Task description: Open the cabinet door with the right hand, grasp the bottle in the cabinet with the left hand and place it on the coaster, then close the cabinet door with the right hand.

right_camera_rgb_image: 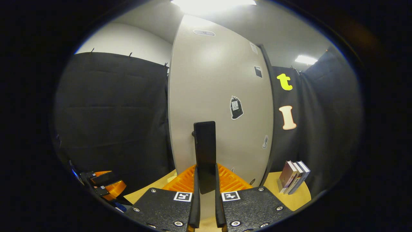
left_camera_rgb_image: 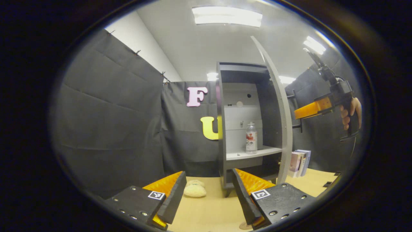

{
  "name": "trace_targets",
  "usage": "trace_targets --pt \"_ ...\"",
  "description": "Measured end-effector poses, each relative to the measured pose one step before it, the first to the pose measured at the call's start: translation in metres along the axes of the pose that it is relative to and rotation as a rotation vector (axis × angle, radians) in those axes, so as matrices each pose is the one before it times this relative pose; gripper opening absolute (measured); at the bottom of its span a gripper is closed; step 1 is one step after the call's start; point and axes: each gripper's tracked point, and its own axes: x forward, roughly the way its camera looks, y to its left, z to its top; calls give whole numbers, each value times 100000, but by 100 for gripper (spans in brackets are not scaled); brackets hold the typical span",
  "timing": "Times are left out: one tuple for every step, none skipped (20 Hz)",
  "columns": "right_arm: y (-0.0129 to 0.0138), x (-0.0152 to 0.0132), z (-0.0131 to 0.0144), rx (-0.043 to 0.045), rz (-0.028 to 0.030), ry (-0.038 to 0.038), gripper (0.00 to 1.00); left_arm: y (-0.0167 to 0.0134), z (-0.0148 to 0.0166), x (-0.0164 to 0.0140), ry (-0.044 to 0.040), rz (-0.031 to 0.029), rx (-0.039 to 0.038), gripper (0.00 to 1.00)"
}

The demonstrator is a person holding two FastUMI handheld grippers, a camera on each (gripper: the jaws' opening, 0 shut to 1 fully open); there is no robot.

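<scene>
**Left gripper view: door swung open, bottle on the shelf**

Left gripper view: the left gripper (left_camera_rgb_image: 208, 196) is seen at six o'clock with its two fingers spread wide and nothing between them, held above the wooden table (left_camera_rgb_image: 209, 212). Past the fingers, toward twelve o'clock, the dark cabinet (left_camera_rgb_image: 222, 129) is seen with its door (left_camera_rgb_image: 283, 129) swung open. The bottle (left_camera_rgb_image: 251, 138) is seen upright on the white shelf (left_camera_rgb_image: 251, 153) inside the cabinet, well apart from the fingers. A pale fluffy object (left_camera_rgb_image: 194, 189) is seen on the table at about eleven o'clock from the fingers, just beside the cabinet's foot. At three o'clock the right gripper (left_camera_rgb_image: 305, 111) is held up by a hand (left_camera_rgb_image: 351, 112) at the door's outer face. A few books (left_camera_rgb_image: 300, 162) are stood on the table at about four o'clock, beyond the door.

In the right gripper view, the door's pale outer face is seen straight ahead, with small stickers on it. The black door handle (right_camera_rgb_image: 205, 154) is pinched between the two fingers of the right gripper, which are closed against its sides. The left gripper is glimpsed at eight o'clock. The books are seen at four o'clock.
</scene>
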Motion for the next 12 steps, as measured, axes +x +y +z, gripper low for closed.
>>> trace_targets --pt "-211 -280 11 -159 -941 -5 19 -749 -114 196 371 -1048 -621 82" --pt "-270 -324 141 -717 -967 -8 19 -680 -194 244 257 -1094 -674 87" --pt "-204 -197 -17 -776 -842 -205 18 -723 -89 234 329 -1099 -513 82" --pt "-302 -83 -88 -554 -713 77 18 -705 -121 360 156 -989 -363 87" --pt "-210 -50 -68 356 -713 -268 18 -722 54 263 -122 -924 -273 87" --pt "-175 86 37 829 -771 -187 16 -708 114 298 -229 -840 -120 82" --pt "-141 -41 28 449 -586 -134 15 -651 139 173 -217 -694 128 87" --pt "-144 -100 55 230 -702 -69 15 -622 -6 305 -193 -740 189 82" --pt "-220 33 -50 -261 -624 62 15 -658 126 253 -279 -770 84 87" --pt "-259 -75 7 -426 -603 10 15 -525 40 327 -194 -807 -95 82" --pt "-280 7 -41 -529 -613 82 15 -512 29 205 32 -517 -95 82" --pt "-299 -28 -36 -221 -679 150 15 -412 -107 251 221 -391 -139 82"
